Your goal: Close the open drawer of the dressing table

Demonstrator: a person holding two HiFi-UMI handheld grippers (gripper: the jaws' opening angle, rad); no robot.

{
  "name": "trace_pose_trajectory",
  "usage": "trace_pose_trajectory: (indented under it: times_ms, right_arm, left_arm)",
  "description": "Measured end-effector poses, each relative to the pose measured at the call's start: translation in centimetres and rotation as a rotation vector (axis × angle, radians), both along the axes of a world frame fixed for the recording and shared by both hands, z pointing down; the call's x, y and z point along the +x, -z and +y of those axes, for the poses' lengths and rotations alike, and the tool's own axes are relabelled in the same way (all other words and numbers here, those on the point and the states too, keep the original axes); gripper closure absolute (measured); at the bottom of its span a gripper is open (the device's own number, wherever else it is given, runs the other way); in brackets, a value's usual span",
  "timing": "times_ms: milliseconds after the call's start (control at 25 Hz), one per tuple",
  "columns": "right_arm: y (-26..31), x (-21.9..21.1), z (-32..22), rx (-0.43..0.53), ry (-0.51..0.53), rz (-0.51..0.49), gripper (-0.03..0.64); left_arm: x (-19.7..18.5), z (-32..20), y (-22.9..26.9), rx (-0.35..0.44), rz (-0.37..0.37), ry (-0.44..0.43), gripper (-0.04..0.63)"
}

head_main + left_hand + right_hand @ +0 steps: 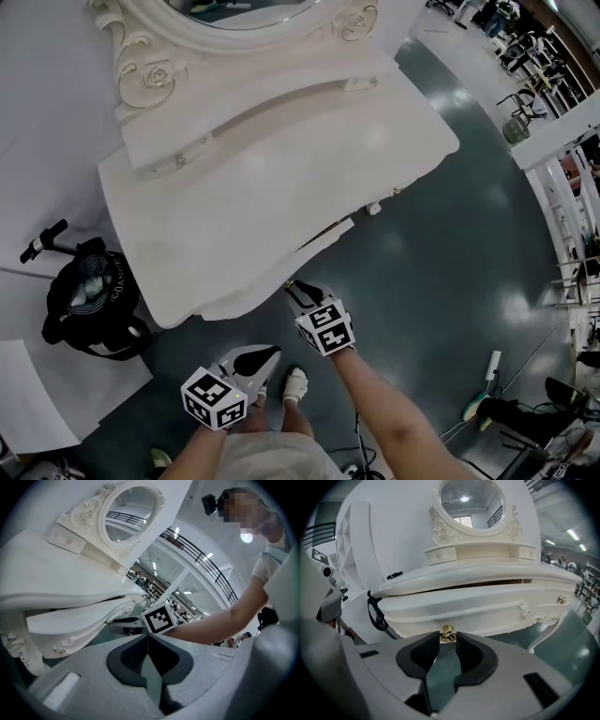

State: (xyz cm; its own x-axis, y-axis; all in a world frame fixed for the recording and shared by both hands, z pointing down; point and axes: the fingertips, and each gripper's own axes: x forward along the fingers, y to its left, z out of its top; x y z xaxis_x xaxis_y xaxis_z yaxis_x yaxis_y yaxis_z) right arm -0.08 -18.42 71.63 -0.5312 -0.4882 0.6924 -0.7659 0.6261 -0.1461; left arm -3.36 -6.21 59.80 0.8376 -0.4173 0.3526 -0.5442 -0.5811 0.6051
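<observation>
The white dressing table (pixel 281 169) with its oval mirror (pixel 468 501) stands ahead of me. Its wide drawer (pixel 478 613) sticks out a little under the top, with a dark gap above its front. In the head view the drawer front (pixel 246 292) juts past the table edge. My right gripper (pixel 448 639) is at the drawer's middle, shut on the small brass knob (pixel 448 633); it is also seen in the head view (pixel 293 291). My left gripper (pixel 148 637) is shut on nothing and hangs back near my legs (pixel 270 358), apart from the table.
A black bag (pixel 89 300) with a strap sits on the floor at the table's left end. A second brass knob (pixel 562 600) is on the right small drawer. A carved table leg (pixel 543 634) stands right. My shoe (pixel 295 382) is below the grippers; racks (pixel 562 216) line the far right.
</observation>
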Motion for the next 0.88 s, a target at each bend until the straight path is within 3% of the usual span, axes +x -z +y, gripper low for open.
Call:
trace_pose_trajectory:
  times_ms: [880]
  right_arm:
    - [0.1, -1.9, -3.0, 0.011, -0.003, 0.002, 0.5]
  left_arm:
    - [-0.8, -0.8, -0.9, -0.018, -0.008, 0.02, 0.584]
